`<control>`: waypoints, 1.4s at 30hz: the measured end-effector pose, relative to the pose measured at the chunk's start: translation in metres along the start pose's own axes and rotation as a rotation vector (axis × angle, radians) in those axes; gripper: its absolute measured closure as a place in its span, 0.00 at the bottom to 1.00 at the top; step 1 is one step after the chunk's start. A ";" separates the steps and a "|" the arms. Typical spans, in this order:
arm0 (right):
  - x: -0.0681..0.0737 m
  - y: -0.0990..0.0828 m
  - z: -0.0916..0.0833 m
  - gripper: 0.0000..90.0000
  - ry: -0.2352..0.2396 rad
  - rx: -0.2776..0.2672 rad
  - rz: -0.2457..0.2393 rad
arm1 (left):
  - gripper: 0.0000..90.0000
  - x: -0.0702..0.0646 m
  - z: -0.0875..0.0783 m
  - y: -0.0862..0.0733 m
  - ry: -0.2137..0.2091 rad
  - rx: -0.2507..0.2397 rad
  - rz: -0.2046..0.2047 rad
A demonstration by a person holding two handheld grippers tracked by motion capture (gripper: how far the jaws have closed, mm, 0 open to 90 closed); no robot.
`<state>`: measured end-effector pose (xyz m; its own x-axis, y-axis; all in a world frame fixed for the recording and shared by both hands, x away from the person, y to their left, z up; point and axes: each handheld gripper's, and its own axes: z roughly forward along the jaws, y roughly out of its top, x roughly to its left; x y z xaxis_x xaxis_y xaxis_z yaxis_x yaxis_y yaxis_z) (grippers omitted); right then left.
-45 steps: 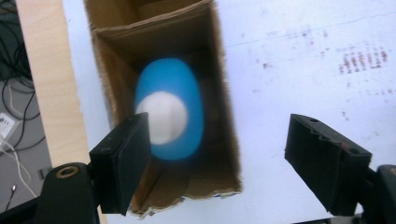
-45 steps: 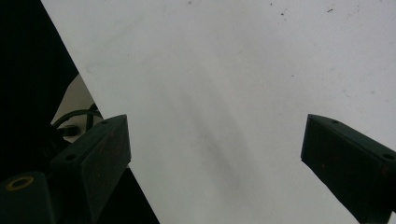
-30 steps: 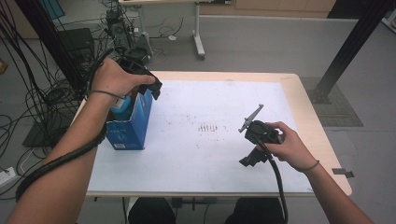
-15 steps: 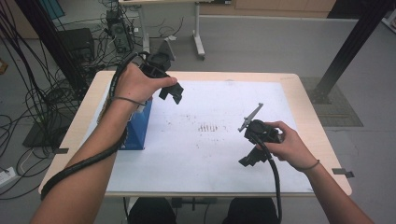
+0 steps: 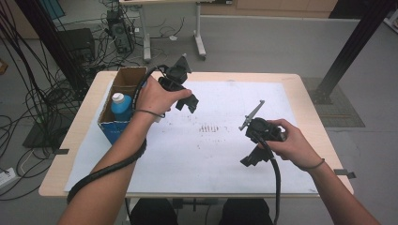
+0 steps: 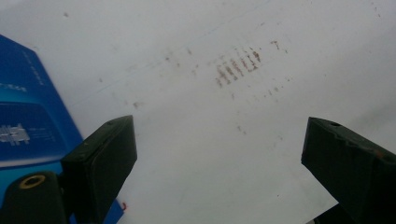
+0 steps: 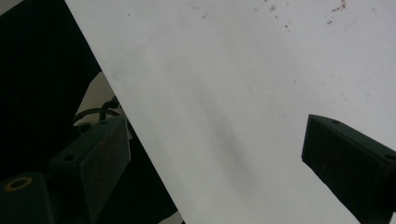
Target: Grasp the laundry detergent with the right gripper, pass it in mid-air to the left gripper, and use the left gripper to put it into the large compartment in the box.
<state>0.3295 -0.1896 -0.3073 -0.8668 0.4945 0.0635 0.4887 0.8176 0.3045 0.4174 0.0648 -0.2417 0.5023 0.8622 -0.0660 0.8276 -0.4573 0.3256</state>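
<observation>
An open cardboard box (image 5: 126, 80) with blue sides stands at the table's left, and a blue bottle with a pale cap (image 5: 120, 106) stands upright inside it. My left gripper (image 5: 187, 104) hovers just right of the box, above the white sheet (image 5: 220, 154), open and empty. In the left gripper view its jaws (image 6: 219, 140) are wide apart over brown marks (image 6: 236, 67), with the box's blue side (image 6: 28, 116) at the left. My right gripper (image 5: 252, 158) is held low over the sheet's right front, open and empty; its jaws (image 7: 217, 135) look across the sheet's near edge.
The sheet covers most of the wooden table (image 5: 309, 103). Brown smudges (image 5: 212, 128) mark its middle. Cables (image 5: 28, 117), a dark case and another table's legs (image 5: 199, 42) are on the floor beyond and to the left. A black post (image 5: 347, 51) rises at the right.
My left gripper has lifted off the box top and moved right and farther away, uncovering the bottle in the box. The right gripper has barely moved.
</observation>
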 end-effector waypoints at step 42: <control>0.008 0.024 -0.088 0.08 -0.021 -0.046 0.033 | 0.14 -0.030 0.082 -0.006 -0.033 -0.045 0.055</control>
<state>0.3258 -0.1920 -0.2160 -0.8476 0.5278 0.0542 0.5118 0.7863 0.3460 0.4180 0.0235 -0.3186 0.5551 0.8282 -0.0773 0.7868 -0.4928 0.3715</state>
